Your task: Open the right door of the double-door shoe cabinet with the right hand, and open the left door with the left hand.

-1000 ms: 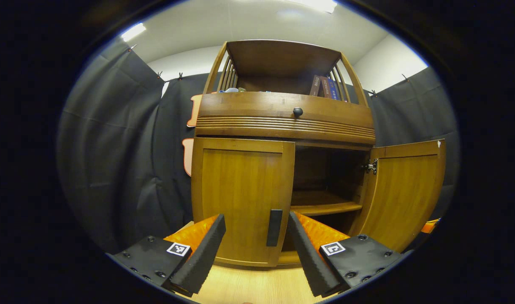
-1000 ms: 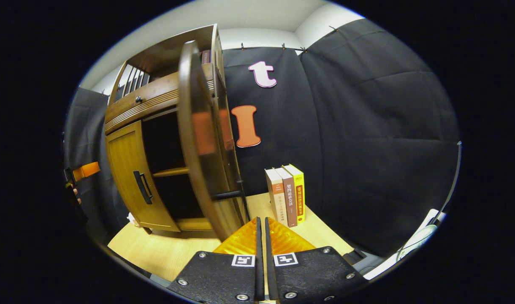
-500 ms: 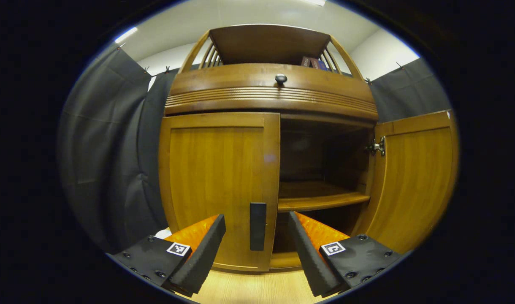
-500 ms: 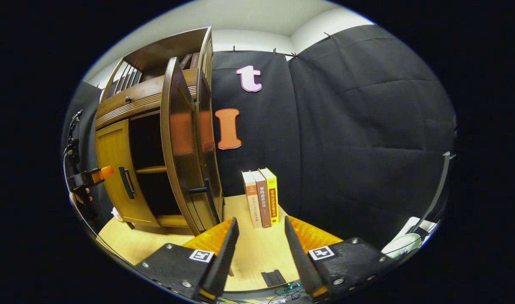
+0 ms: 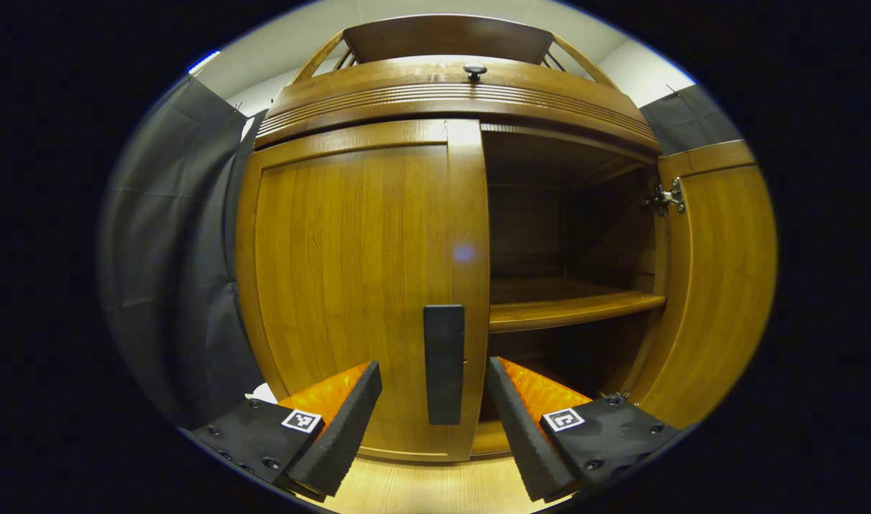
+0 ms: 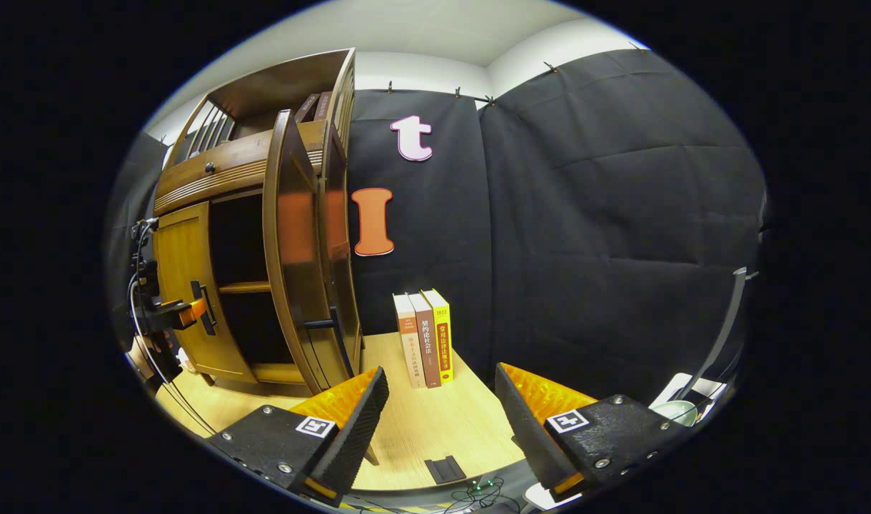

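In the left gripper view the wooden shoe cabinet (image 5: 450,93) looms close. Its left door (image 5: 350,271) is closed and carries a dark vertical handle (image 5: 443,364). My left gripper (image 5: 434,414) is open, its fingers on either side of that handle and just short of it. The right door (image 5: 714,285) stands swung open, showing an inner shelf (image 5: 571,307). In the right gripper view my right gripper (image 6: 441,421) is open and holds nothing, well back from the open right door (image 6: 300,250). The left gripper (image 6: 171,314) shows small by the left door's handle (image 6: 201,307).
Three books (image 6: 425,335) stand upright on the light wooden table (image 6: 435,428) beside the cabinet's right side. A drawer with a round knob (image 5: 474,70) sits above the doors. A small dark object (image 6: 446,467) and cables lie at the table's near edge. Black cloth walls surround the booth.
My left gripper has moved closer to the cabinet, so the left door's handle now stands between its fingers. My right gripper has opened, letting go of the right door, and drawn back.
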